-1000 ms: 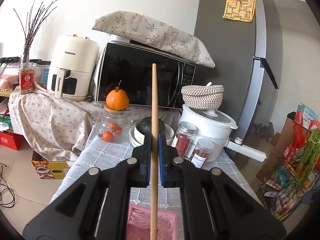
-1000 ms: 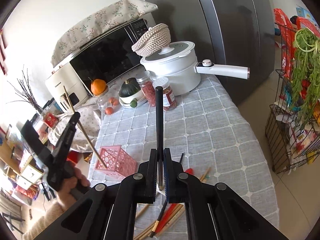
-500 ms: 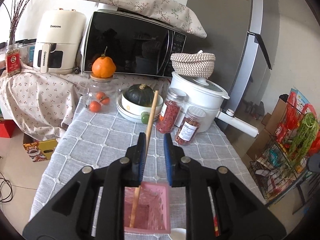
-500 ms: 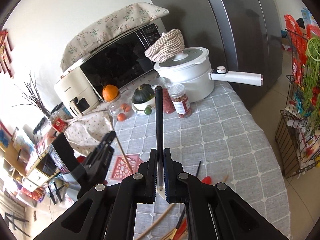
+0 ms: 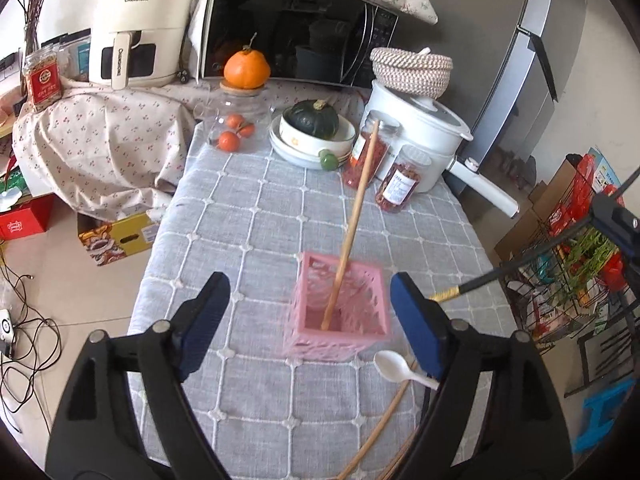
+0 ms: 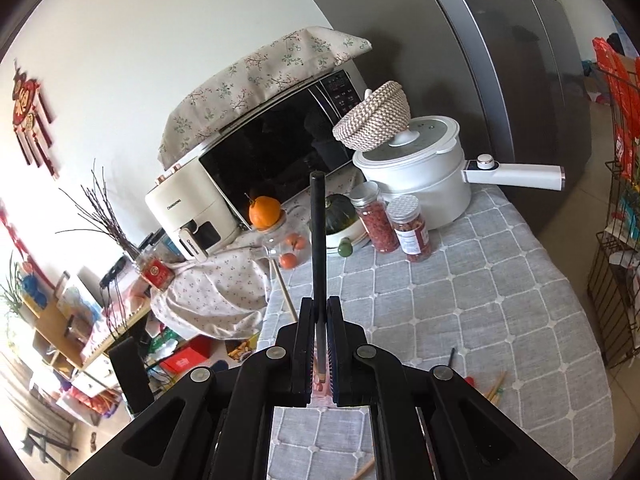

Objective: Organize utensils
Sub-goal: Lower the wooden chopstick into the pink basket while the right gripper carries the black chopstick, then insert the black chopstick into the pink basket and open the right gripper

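- Left wrist view: we are seeing the pink basket (image 5: 340, 308) standing on the bench (image 5: 248, 216), with a wooden chopstick (image 5: 352, 220) leaning inside it, its tip tilting toward two spice jars (image 5: 366, 156), a bowl holding a dark squash (image 5: 314, 120) and a white pot (image 5: 424, 128).
- A white spoon (image 5: 400, 368) and more wooden chopsticks (image 5: 380, 428) are lying just beside the basket.
- Our left gripper (image 5: 310, 312) is standing wide, its jaws having just been opening; they are flanking the basket without touching it, and nothing is held.
- Our right gripper (image 6: 320, 344) is clamping a black chopstick (image 6: 318, 240), which is pointing up past its tips; in the left view that stick's gold-banded end (image 5: 448, 294) is reaching in from the right.
- A grey checked cloth is covering the bench; a microwave (image 5: 296, 28), an air fryer (image 5: 136, 24) and a grey fridge (image 6: 500, 40) are standing behind.
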A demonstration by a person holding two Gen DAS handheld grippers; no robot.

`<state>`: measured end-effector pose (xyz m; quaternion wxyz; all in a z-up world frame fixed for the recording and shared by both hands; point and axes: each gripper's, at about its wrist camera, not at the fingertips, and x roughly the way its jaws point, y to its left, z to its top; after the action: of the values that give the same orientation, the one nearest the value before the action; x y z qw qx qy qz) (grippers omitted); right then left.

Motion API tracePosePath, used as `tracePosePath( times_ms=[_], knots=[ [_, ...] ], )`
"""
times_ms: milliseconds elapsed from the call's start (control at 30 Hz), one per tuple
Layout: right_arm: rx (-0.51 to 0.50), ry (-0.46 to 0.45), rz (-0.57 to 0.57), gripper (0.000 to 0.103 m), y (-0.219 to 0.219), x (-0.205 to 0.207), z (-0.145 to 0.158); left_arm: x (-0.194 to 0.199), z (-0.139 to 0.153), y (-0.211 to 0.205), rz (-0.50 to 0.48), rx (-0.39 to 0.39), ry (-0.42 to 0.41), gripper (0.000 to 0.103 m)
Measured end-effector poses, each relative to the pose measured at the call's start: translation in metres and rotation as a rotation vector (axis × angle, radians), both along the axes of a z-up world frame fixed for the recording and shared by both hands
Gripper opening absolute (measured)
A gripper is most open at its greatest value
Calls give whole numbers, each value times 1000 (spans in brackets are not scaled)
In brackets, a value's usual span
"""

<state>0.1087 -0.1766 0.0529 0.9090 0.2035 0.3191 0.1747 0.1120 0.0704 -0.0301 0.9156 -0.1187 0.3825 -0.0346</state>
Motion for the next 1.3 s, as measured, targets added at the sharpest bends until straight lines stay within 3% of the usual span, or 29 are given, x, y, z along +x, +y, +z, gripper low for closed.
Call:
tracePosePath(
  times_ms=[300, 500, 800, 900, 1033, 1300],
  knots=[
    [-10, 29, 27, 6, 37, 28, -25, -18, -19, 18, -73, 50, 112, 84],
    [-82, 120, 58, 6, 68, 54, -59, -19, -24, 26, -77, 30, 147, 84],
    [-60, 203, 53, 10, 72, 75, -89, -20, -26, 25, -86, 28, 161, 84],
    [-27, 186, 47, 19, 65, 74, -83, -20, -27, 22, -96, 33, 167, 84],
    [-4, 137, 53, 47, 51, 63, -62, -20, -31, 13, -124, 45, 186, 84],
    [-133, 90, 58, 65, 9, 29, -39, -19, -51, -28, -247, 76, 276, 84]
  ],
)
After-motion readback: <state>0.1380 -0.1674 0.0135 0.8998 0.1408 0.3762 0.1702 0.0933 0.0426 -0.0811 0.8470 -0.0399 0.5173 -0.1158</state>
